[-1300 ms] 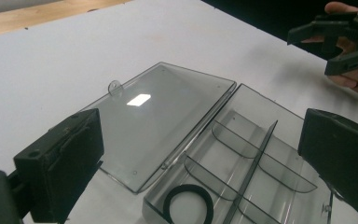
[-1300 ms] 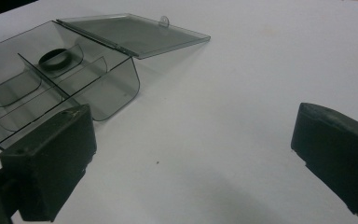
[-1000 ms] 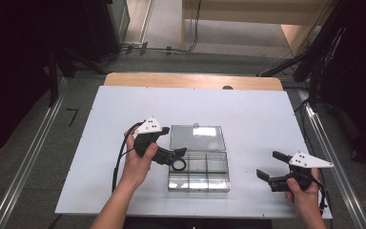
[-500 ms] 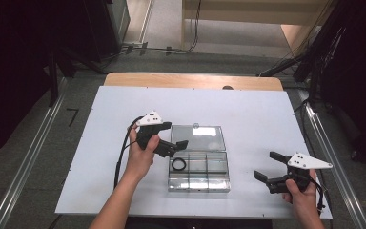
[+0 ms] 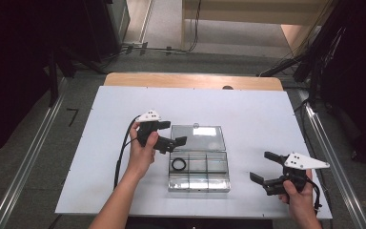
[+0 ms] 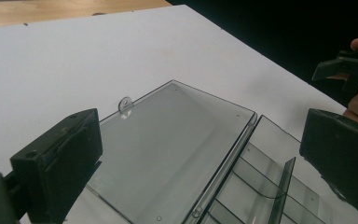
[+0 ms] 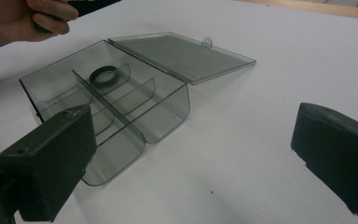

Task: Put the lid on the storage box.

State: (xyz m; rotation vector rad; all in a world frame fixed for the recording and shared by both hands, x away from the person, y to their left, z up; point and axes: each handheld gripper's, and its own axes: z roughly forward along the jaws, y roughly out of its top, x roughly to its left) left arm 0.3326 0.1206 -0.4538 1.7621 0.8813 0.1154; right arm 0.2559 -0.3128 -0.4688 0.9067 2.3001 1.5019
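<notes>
High view has your left gripper [image 5: 174,143] hovering at the left rear edge of the clear compartment box [image 5: 199,171], its jaws spread with nothing between them. Just below and slightly ahead of those jaw tips, the black ring [image 5: 178,164] lies in the box's rear-left compartment, apart from the gripper. The box's lid [image 5: 198,137] is folded flat back on the white table [image 5: 248,109], hinged along the box's far edge, and your left jaws reach over its left corner.

From the left gripper view, the lid [image 6: 168,154] sits between and beyond your two jaws, its small tab [image 6: 125,103] at the far edge, and the divided compartments [image 6: 265,186] begin to the right of the hinge. Your other gripper [image 6: 349,70] shows farther off at the right.

Your right gripper [image 5: 267,168] is held well to the right of the box, low near the table's front edge, jaws wide apart and holding nothing. In the right gripper view the box [image 7: 107,107] lies ahead and toward your left jaw, with the ring [image 7: 104,75] in a far compartment and your left hand [image 7: 23,18] above it.
</notes>
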